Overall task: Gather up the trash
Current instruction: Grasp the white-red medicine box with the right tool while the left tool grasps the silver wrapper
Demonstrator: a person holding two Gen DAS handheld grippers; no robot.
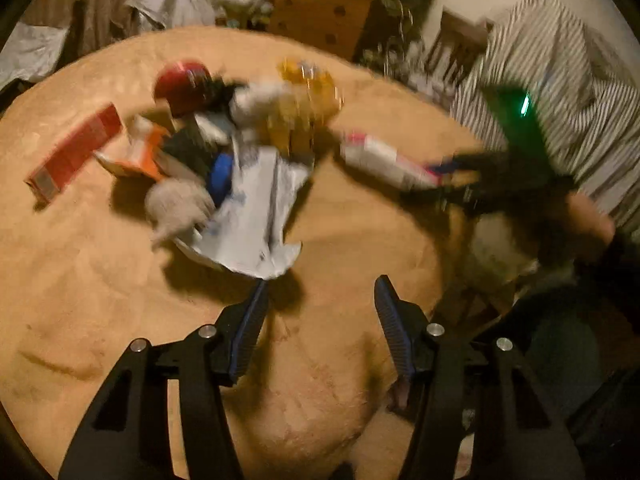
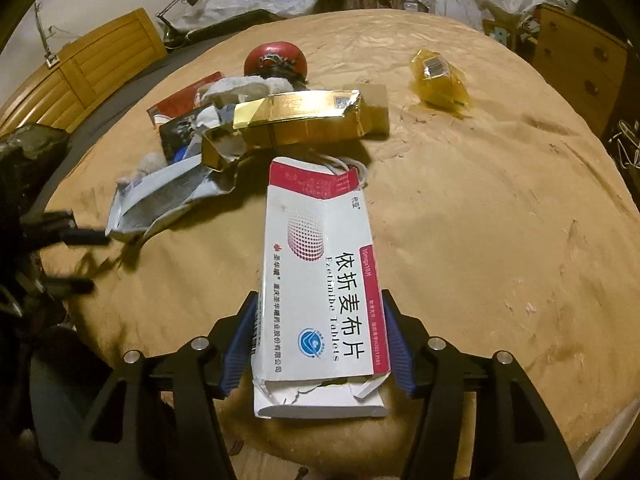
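Note:
A white and pink tablet box [image 2: 320, 280] with a torn near end sits between the blue pads of my right gripper [image 2: 319, 296], which is shut on it. The left wrist view shows the same box [image 1: 384, 160], blurred, at the tip of the right gripper [image 1: 444, 168]. My left gripper [image 1: 322, 284] is open over the tan cloth, with nothing between its fingers. Its left fingertip is at the near edge of a crumpled white wrapper [image 1: 256, 208]. Behind the wrapper lies a trash pile: a gold box [image 2: 304, 120], a red box [image 1: 76, 152], an orange and white carton [image 1: 136, 152], a tissue wad [image 1: 176, 204] and a red round object [image 2: 276, 60].
A yellow cellophane wrapper [image 2: 440, 76] lies apart at the table's far right. The round table [image 2: 480, 240] has a wrinkled tan cover. A wooden drawer unit [image 2: 580, 64], a slatted wooden panel [image 2: 80, 76] and plastic sheeting stand around it. A striped sleeve [image 1: 560, 80] is at the right.

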